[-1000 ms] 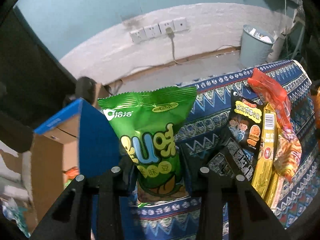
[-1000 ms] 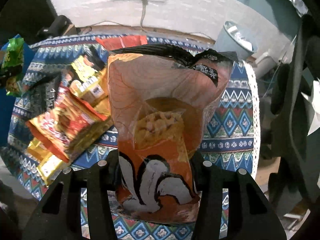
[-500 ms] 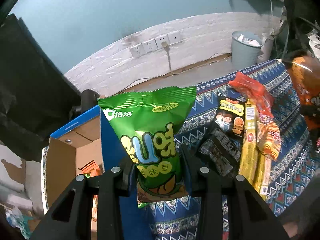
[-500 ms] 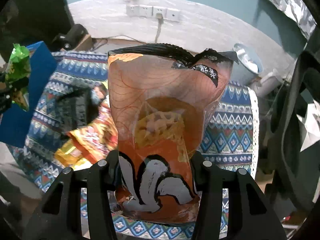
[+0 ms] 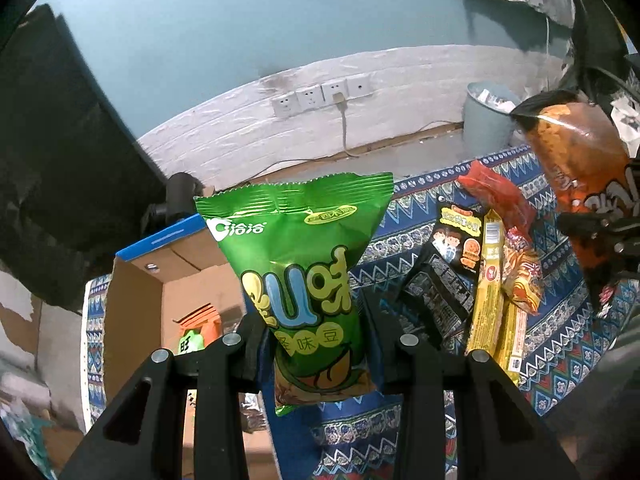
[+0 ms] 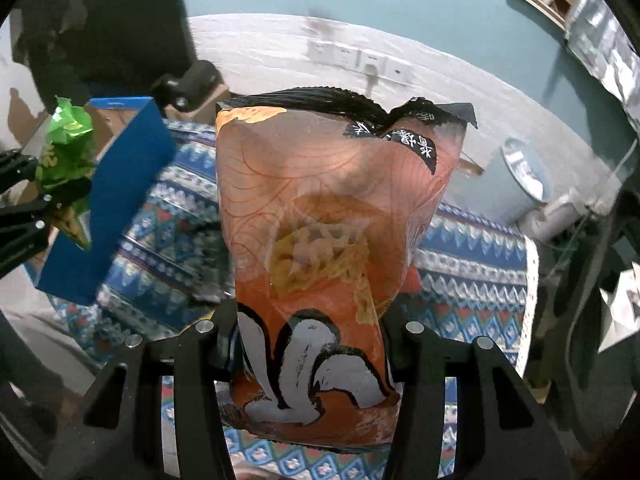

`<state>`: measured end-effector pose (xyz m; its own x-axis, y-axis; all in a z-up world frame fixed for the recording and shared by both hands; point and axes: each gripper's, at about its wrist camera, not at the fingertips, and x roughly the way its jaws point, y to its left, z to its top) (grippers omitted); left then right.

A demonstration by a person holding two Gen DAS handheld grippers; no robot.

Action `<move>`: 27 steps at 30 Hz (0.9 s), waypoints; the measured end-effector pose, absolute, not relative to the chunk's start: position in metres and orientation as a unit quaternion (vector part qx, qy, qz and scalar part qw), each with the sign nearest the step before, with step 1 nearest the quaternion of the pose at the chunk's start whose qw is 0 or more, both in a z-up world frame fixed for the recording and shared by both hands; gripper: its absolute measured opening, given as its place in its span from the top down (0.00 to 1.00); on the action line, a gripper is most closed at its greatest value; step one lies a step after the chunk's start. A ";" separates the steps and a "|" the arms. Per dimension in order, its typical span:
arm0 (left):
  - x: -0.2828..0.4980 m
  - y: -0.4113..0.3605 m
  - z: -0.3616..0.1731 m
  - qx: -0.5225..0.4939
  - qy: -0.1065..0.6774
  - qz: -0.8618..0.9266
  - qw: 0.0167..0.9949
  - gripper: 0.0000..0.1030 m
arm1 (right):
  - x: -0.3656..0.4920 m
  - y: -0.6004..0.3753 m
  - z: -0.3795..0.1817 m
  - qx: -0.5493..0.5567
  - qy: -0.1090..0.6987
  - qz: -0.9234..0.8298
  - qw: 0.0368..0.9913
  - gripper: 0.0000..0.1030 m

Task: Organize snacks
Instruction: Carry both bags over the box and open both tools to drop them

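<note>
My left gripper [image 5: 316, 340] is shut on a green snack bag [image 5: 304, 264] and holds it upright in the air, above the right wall of an open blue cardboard box [image 5: 160, 272]. The box holds an orange and a green packet [image 5: 196, 328]. My right gripper [image 6: 310, 332] is shut on an orange snack bag [image 6: 332, 248] held high above the table; that bag also shows at the right of the left wrist view [image 5: 580, 168]. The green bag [image 6: 66, 160] and the box [image 6: 116, 200] show at the left of the right wrist view.
A pile of snack packets [image 5: 484, 264], black, yellow and red, lies on the blue patterned tablecloth [image 5: 560, 340] right of the box. A grey bin [image 5: 486, 120] stands on the floor by the white wall with sockets [image 5: 320, 96]. The table's right edge [image 6: 528, 320] is close.
Both grippers have risen with their bags. The left one now looks down into the box, and the orange bag has come into its view from the right.
</note>
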<state>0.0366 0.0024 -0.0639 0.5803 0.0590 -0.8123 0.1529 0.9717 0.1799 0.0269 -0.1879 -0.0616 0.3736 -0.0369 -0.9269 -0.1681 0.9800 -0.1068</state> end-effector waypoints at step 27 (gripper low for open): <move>0.012 0.129 -0.052 0.053 0.448 0.051 0.891 0.63 | 0.089 -0.033 -0.065 -0.116 0.553 0.156 0.810 0.52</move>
